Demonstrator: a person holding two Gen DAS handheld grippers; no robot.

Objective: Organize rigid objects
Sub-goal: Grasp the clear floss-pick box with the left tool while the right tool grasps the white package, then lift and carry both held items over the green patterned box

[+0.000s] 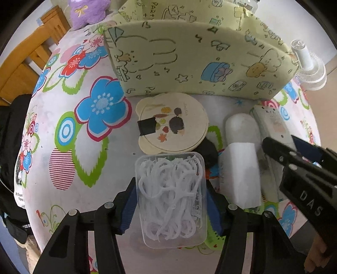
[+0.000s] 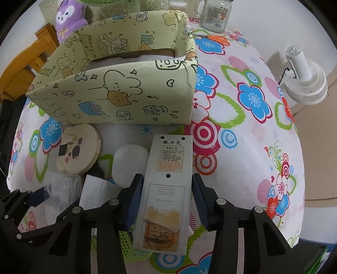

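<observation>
Your table wears a flowered cloth (image 2: 248,109). Between your left fingers (image 1: 130,202) a clear plastic box (image 1: 170,198) of white floss picks rests on it; just past their tips lies a round cream case (image 1: 172,122). Between your right fingers (image 2: 134,200) a white remote (image 2: 166,189) lies face down, with a white oval case (image 2: 129,162) and a white block (image 2: 94,191) just left of them. Beyond both sets of fingertips stands a pale green cartoon-print box (image 2: 118,92). Far ahead of the right fingers sit orange scissors (image 2: 219,39) and a glass mug (image 2: 214,14).
</observation>
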